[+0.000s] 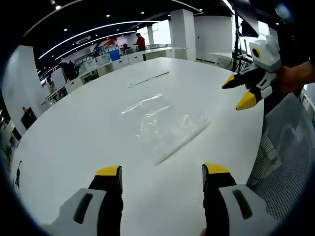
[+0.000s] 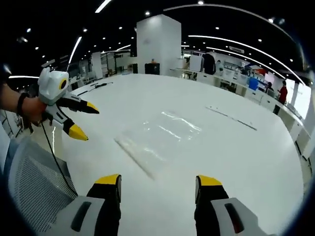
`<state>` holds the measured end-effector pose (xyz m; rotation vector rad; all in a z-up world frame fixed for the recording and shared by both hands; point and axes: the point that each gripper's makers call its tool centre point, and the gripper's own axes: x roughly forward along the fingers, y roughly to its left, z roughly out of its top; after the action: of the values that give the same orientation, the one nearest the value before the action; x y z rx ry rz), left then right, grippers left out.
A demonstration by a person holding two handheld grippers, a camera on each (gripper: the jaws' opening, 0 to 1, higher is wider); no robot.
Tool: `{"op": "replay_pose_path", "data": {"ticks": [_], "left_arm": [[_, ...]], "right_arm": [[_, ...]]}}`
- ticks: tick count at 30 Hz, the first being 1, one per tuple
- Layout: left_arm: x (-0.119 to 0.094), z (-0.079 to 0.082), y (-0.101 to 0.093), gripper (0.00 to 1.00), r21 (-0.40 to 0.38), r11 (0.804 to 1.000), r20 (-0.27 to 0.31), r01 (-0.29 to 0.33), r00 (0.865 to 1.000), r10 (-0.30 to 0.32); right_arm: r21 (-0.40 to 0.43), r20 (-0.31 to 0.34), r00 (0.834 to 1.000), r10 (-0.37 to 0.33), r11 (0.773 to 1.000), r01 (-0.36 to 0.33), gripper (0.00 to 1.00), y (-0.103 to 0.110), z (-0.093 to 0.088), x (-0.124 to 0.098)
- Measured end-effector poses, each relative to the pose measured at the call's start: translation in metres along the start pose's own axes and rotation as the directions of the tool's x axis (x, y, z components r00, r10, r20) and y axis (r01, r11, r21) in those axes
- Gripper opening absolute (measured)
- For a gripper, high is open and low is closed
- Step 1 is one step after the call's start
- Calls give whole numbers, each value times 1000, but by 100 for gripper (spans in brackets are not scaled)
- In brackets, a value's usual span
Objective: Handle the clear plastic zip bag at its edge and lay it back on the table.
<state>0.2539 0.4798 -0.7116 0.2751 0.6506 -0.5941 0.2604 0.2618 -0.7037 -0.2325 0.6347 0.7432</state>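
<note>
Clear plastic zip bag (image 1: 165, 123) lies flat on the white table (image 1: 88, 137), roughly mid-surface, with its thicker zip edge (image 1: 183, 142) on the side nearest the left gripper (image 1: 161, 177); in the right gripper view the same bag (image 2: 160, 135) sits just ahead of the right gripper (image 2: 156, 183), zip edge (image 2: 135, 156) toward the near left. Bare tabletop surrounds the bag on all sides. A thin pale strip (image 1: 149, 78) lies far beyond the bag, well apart from it. Table's near edge curves past a grey mesh chair back (image 1: 288, 157) at the right of the left gripper view. Left gripper: jaws wide apart, holding nothing, above the table short of the bag. Right gripper: jaws likewise spread, empty, not touching the bag (yellow tips clear of the plastic in both views). In each view the other gripper hangs raised at the side, jaws parted, held in a person's hand (image 2: 29, 109) with a dark wristband.
</note>
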Motion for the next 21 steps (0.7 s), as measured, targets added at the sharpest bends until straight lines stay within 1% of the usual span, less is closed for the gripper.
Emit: {"op": "replay_pose_path", "data": {"ticks": [5,8,11,15,19,21], "left_arm": [[-3,1,-8,71,-31,999,11,23,1000,-23],[-4,-2,-10,72,-36,999,10,38,999,-38],[-7,-5,-16,75,-55,997,5,51,999,-51],[-10,-11,-24,77,-59,996,-6,69,998,-69],[-14,-13,-24,78,-89,994,4,68,998,-68],[-14,-15,-22,78,-93,993,3,67,998,-67]], "right_arm": [[26,-2,1000,7,1000,-7,68,-1,-6,-5],[36,-7,1000,7,999,-6,71,-2,-10,-8],[79,-5,1000,4,997,-3,76,-4,-16,-16],[100,-13,1000,1,995,0,82,-6,-23,-19],[106,-30,1000,1,994,2,85,-5,-34,-24],[117,-25,1000,1,993,2,86,-5,-36,-27]]}}
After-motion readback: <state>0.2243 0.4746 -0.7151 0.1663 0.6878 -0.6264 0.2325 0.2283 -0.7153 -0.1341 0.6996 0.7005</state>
